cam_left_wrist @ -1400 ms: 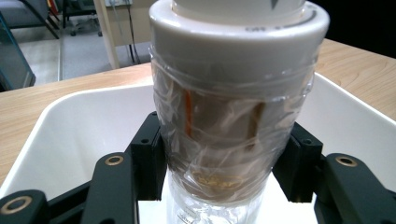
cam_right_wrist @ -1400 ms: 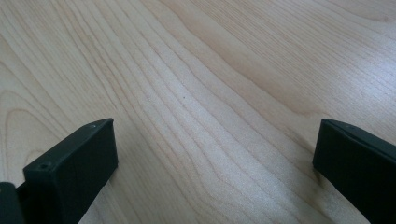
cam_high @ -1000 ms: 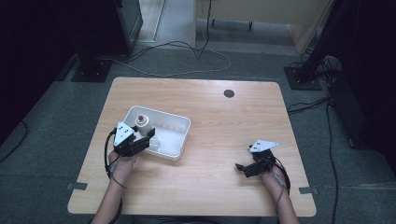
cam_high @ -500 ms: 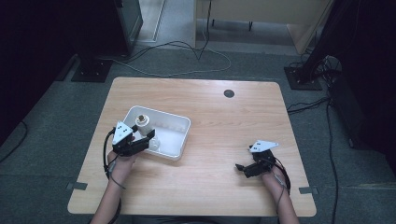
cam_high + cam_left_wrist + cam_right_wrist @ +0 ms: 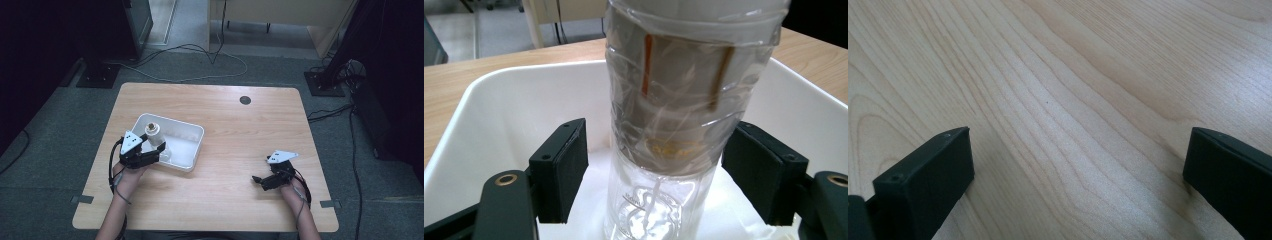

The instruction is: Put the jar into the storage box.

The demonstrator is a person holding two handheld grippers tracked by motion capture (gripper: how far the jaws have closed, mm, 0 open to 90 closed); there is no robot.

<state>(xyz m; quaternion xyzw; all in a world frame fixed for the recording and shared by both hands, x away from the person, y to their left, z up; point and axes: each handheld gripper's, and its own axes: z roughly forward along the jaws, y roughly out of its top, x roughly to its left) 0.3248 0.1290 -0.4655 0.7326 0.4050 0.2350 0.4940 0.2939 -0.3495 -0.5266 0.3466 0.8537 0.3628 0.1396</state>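
Straddling a clear plastic bottle [image 5: 674, 115], the left gripper [image 5: 659, 170] has its two black jaws spread wide, one at nine o'clock and one at three o'clock of the bottle, with a gap visible on each side, so nothing is pinched yet. The bottle stands upright inside a white plastic tub [image 5: 190, 145], near the tub's seven o'clock corner in the high view, next to a paper-wrapped roll-like thing [image 5: 154, 133] at eleven o'clock of the gripper. A brownish label or insert shows through the bottle's upper half; its lower half looks clear and empty. Judging by how the jaws sit level with the bottle's waist, the gripper is lined up to close there, where the wall is stiffest below the label, probably to lift the bottle out. The right gripper [image 5: 263, 181] rests low over the bare wooden table [image 5: 250, 130] at about four o'clock of the tub, well apart from it, jaws spread on nothing, apparently parked to stay out of the way. Thin plastic may buckle under a hard squeeze.
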